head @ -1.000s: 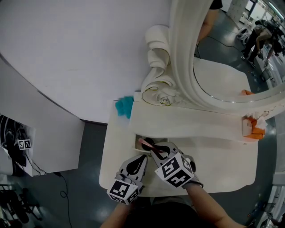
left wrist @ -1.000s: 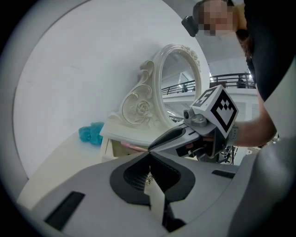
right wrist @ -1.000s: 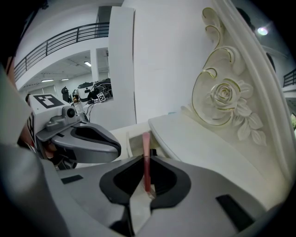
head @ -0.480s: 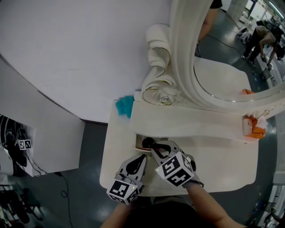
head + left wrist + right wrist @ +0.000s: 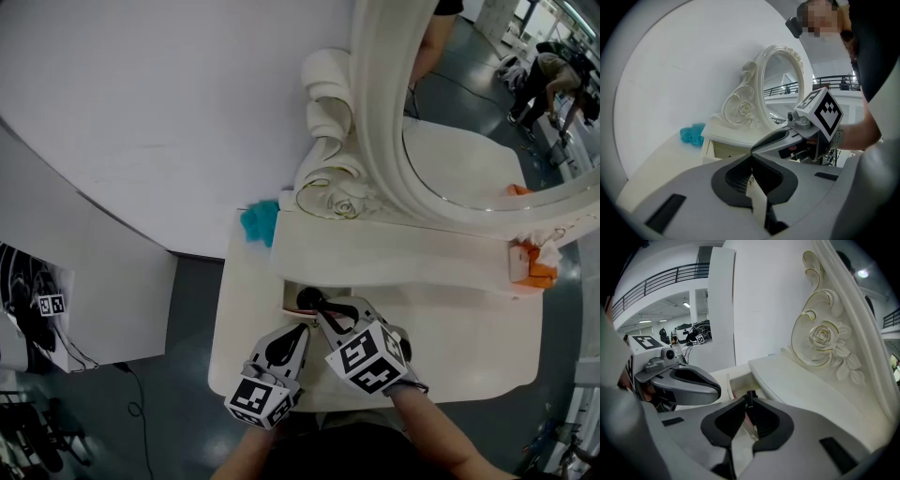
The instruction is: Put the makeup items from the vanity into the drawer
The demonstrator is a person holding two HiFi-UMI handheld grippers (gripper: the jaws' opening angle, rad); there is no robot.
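The right hand-held gripper pinches a slim pink makeup stick, black cap forward. Its long axis points into the open drawer just under the jaws. The left hand-held gripper, at the drawer's front, is clamped on a small metal knob, seemingly the drawer's own.

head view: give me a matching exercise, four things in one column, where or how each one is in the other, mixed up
Things
1. teal object
2. orange object
3. makeup item
4. left gripper

Place or state
a. jaws together, nothing held
b. right end of the vanity shelf
c. back left of the vanity top
d. between the jaws of the right gripper, over the open drawer

Pairs: 1-c, 2-b, 3-d, 4-a
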